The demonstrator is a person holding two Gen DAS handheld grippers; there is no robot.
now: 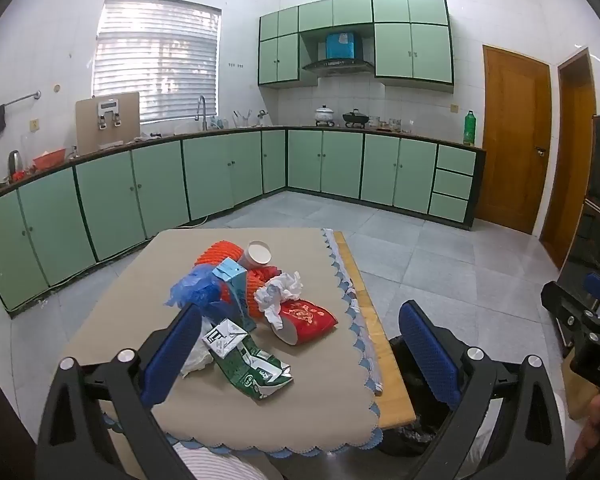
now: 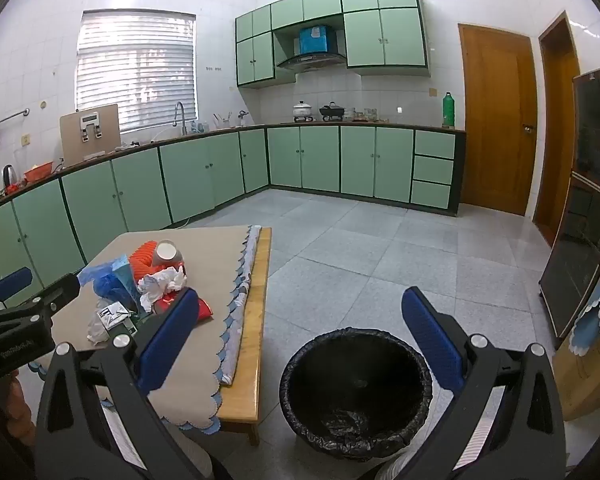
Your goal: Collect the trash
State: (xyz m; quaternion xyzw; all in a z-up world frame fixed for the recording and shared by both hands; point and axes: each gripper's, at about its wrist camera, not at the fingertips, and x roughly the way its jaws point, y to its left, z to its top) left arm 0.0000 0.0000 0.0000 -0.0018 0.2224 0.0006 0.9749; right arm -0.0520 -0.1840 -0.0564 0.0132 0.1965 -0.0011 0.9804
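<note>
A heap of crumpled paper, cartons and cups lies mid-tabletop on the beige cloth-covered wooden table, just beyond the left gripper, which tilts downward, jaws fully spread and empty. The right gripper, equally wide and empty, tilts down over the black-lined round bin beside the table's right edge.

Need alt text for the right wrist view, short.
The right gripper, fingers wide open and empty, hangs above a black-lined trash bin on the tiled floor beside a low table. On the table's left sits a pile of trash: cartons, crumpled paper, a paper cup. The left gripper shows at the left edge.
</note>
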